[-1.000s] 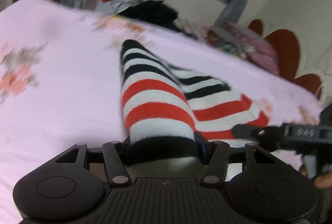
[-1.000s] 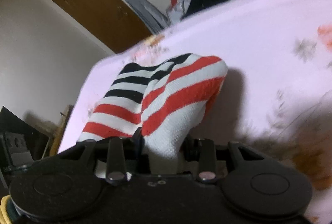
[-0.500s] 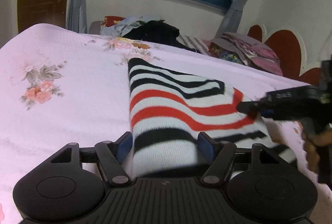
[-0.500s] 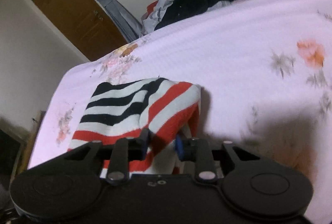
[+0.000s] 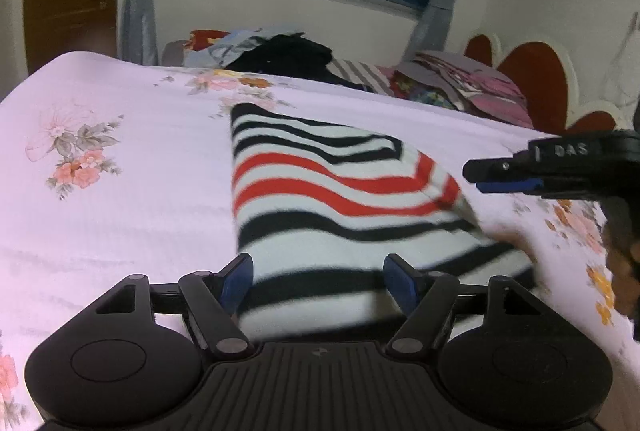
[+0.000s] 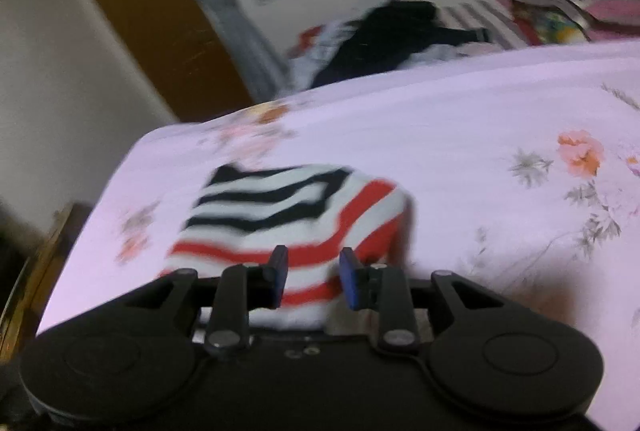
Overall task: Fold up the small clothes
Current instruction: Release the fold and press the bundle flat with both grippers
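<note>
both our grippers stand off the striped garment [image 5: 332, 199] lying folded on the pink bedsheet [image 5: 120, 199] — left gripper [image 5: 318, 281] spread wide, right gripper [image 6: 312, 277] opening, nothing pinched. soft, light knit — we'd take it by a folded edge.

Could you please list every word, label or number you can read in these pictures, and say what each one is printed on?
"DAS": raised letters on the side of the right tongs, in the left wrist view.
A small round mark on the left tongs' ribbed body: too small to read.
Nothing legible on the striped garment or bedsheet.
</note>
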The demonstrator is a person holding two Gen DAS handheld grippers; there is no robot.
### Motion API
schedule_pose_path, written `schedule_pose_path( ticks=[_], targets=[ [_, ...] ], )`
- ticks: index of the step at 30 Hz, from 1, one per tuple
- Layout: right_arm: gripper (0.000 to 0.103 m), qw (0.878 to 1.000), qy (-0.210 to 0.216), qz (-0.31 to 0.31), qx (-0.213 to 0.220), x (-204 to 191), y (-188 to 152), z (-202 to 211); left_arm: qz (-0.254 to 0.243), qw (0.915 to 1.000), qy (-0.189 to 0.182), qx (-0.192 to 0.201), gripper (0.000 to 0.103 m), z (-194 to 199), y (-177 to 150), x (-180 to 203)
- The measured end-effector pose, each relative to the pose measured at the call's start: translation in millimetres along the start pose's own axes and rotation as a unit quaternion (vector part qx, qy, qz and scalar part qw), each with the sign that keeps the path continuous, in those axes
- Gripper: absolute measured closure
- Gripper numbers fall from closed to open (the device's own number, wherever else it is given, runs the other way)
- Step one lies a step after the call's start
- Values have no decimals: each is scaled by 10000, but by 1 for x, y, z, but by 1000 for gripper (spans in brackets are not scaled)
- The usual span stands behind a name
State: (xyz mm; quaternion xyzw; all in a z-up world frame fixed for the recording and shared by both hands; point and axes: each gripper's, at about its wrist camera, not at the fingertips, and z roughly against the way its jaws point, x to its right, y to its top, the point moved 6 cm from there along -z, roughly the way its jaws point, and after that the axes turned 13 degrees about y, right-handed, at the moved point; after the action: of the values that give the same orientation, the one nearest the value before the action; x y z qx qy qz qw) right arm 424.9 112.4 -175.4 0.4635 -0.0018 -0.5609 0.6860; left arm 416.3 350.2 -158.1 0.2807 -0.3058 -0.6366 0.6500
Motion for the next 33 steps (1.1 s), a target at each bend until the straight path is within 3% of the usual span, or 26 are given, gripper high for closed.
schedule_pose_path(
  ticks=[3,8,14,17,19,22,26,28,33],
  targets=[
    [74,9997,36,186,-160,-19,-26,9,-131,9998,86,-83,32,1,-10,5],
    [81,9952,-593,590,-514,-13,-64,1,-221,9993,267,-122,32,-1,-16,7],
    [76,9956,-612,623,-346,-30,-62,6,-143,9986,401,-306,32,2,-11,6],
    [77,9913,-900,714,-649,-26,-78,0,-92,9980,468,-419,32,-1,-10,7],
    [76,9931,-851,538,-602,-23,-82,0,-85,9976,518,-454,31,-2,-8,9],
    [74,9950,-782,445,-429,-29,-79,7,-62,9972,526,-535,15,-2,-6,10],
    [74,9917,-1044,482,-579,-25,-89,0,-91,9968,500,-614,8,0,-6,14],
    [73,9918,-1053,455,-557,-28,-88,0,-87,9963,541,-665,0,1,-6,15],
    [72,9926,-1031,314,-558,-28,-88,3,-57,9936,569,-971,0,-1,-9,15]
  ],
)
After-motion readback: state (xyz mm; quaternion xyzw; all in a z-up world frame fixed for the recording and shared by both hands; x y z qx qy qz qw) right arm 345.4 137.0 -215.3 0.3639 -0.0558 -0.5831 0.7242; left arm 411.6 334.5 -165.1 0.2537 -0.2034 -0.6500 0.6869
